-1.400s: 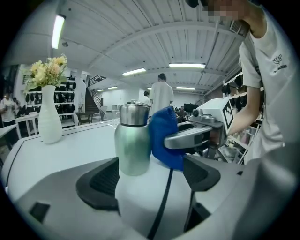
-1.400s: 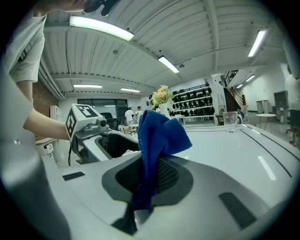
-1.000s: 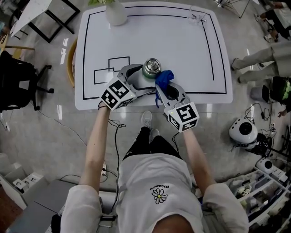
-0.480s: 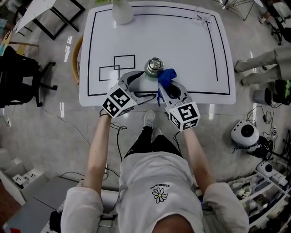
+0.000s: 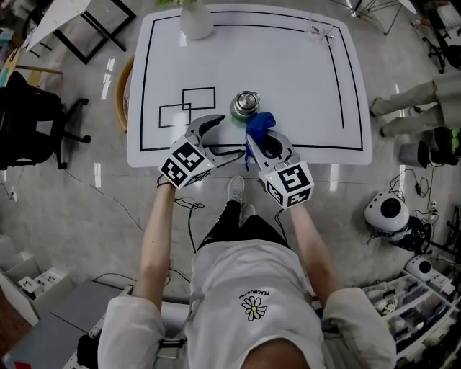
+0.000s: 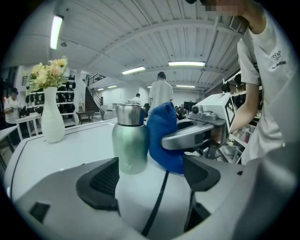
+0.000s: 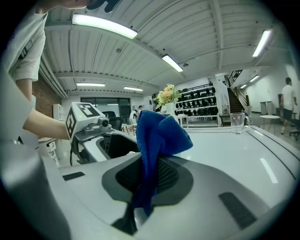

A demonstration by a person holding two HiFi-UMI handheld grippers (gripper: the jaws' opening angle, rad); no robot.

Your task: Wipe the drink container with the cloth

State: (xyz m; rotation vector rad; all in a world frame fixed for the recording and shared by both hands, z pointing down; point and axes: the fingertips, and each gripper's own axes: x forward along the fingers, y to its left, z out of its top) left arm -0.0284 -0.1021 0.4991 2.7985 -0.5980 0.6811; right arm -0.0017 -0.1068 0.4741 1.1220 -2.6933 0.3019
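Note:
A green metal bottle [image 5: 245, 107] [image 6: 129, 139] with a silver cap stands upright on the white table [image 5: 288, 65], near its front edge. My left gripper [image 5: 209, 134] [image 6: 147, 176] is open just short of the bottle, nothing between its pads. The bottle stands clear of both jaws. My right gripper [image 5: 261, 138] [image 7: 147, 187] is shut on a blue cloth [image 5: 259, 124] [image 7: 157, 145] [image 6: 165, 138], which bunches up above the jaws and sits right beside the bottle's right side.
A white vase [image 5: 196, 20] [image 6: 51, 123] with flowers stands at the table's far left. A glass mug [image 5: 317, 30] [image 7: 237, 123] sits at the far right. Black lines [image 5: 187, 107] mark the tabletop. Chairs, people and equipment surround the table.
My left gripper has drawn back off the bottle, which earlier sat between its jaws. The right gripper with the cloth stays close beside the bottle.

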